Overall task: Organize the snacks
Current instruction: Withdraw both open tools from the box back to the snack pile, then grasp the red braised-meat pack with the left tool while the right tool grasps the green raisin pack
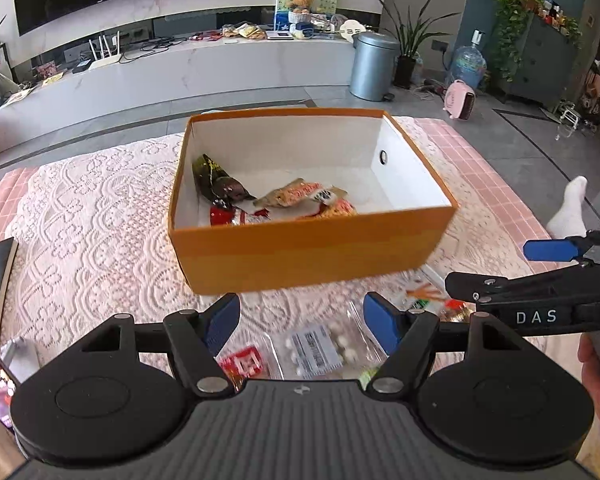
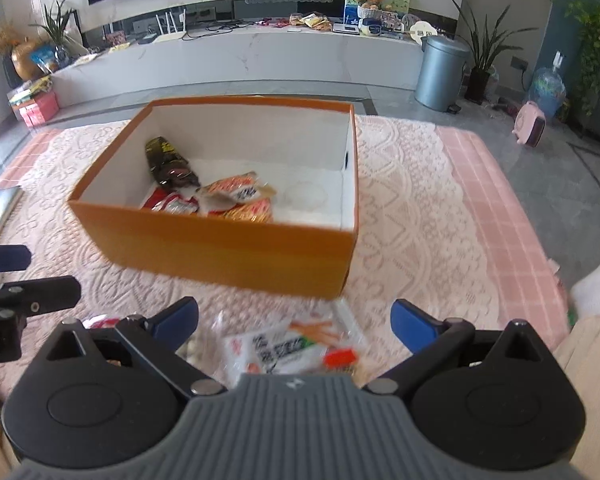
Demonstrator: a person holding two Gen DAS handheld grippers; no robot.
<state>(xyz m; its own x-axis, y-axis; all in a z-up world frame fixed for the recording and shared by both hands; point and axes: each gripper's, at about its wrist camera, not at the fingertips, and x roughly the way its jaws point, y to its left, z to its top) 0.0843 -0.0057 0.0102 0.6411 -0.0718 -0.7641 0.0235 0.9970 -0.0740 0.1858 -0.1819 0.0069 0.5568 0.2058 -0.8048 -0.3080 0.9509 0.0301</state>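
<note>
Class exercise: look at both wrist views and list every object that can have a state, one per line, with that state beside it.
Orange box: lid off, partly filled with snack packs.
Dark snack pack: inside the box, leaning on its left wall.
Clear pack of white sweets: outside the box, flat on the cloth.
White stick-snack pack: outside the box, on the cloth.
Left tool: open, holding nothing.
Right tool: open, holding nothing.
Bin: lid closed.
</note>
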